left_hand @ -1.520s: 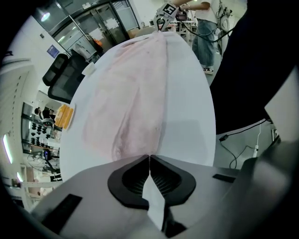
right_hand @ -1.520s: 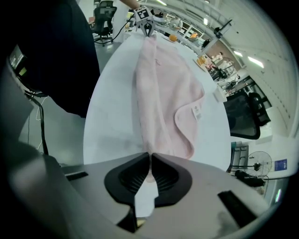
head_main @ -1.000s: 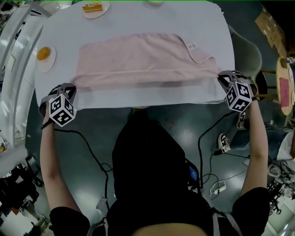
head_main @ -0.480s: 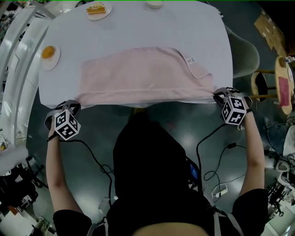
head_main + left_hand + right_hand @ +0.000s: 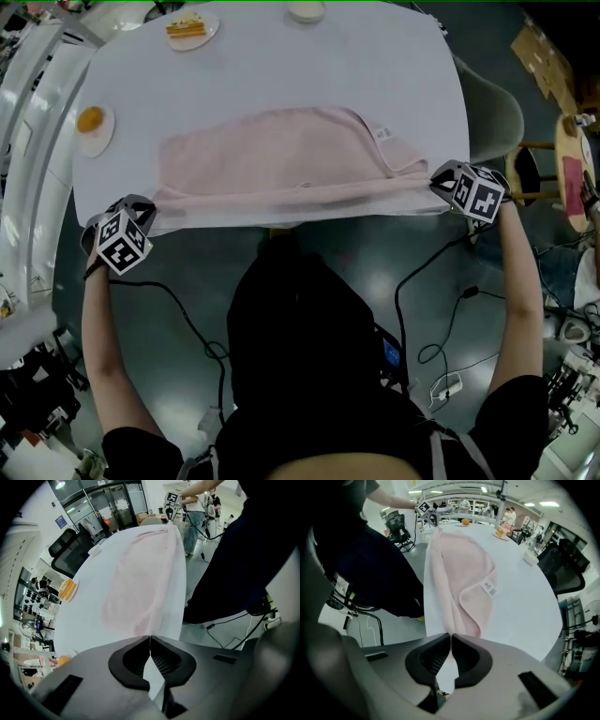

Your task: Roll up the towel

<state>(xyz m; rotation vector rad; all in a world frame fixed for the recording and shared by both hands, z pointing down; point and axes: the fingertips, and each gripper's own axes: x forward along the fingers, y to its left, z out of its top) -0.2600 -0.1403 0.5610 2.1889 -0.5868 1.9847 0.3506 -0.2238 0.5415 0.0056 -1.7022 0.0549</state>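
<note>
Left gripper and right gripper each pinch a near corner of the towel, jaws closed on the cloth. The towel's long axis runs between them along the near edge of the table, both hands equally close. The rest lies flat beyond, so I judge the roll goes toward the far edge.

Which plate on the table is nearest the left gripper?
The plate holding the round orange item, at the table's left edge; the layered-snack plate and the small dish sit along the far edge.

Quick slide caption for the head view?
At the white table edge, left gripper and right gripper pinch near corners of the pink towel.
</note>
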